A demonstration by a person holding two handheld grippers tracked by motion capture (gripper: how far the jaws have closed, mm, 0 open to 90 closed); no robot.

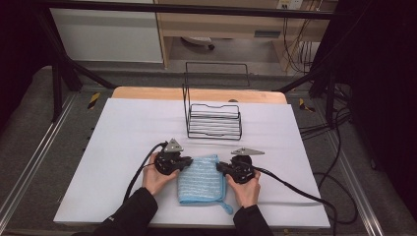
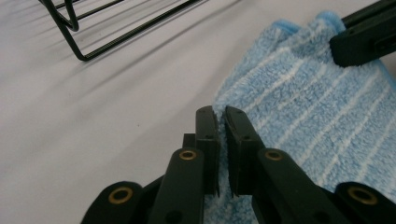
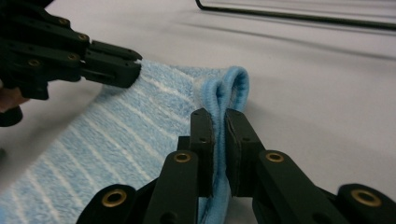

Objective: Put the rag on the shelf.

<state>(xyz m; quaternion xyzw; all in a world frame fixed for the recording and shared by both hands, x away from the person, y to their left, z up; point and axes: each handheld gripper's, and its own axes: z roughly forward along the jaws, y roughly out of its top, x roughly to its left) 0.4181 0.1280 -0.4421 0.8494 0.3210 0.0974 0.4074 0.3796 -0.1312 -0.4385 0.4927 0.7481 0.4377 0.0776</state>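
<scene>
Fingers [image 2: 243, 140] of your left gripper [image 1: 183, 162] are clamped on the left edge of the blue towel [image 1: 201, 180]; your right gripper [image 1: 222, 168] pinches its right hem. That towel lies folded on the bench [image 1: 123, 147], near the wire rack [image 1: 214, 122]. You look mid-fold: next, carry both corners evenly, keeping edges aligned.

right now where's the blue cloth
In the high view the blue cloth lies near the table's front edge, pinched between the left hand-held gripper and right hand-held gripper, in front of the wire rack.
</scene>
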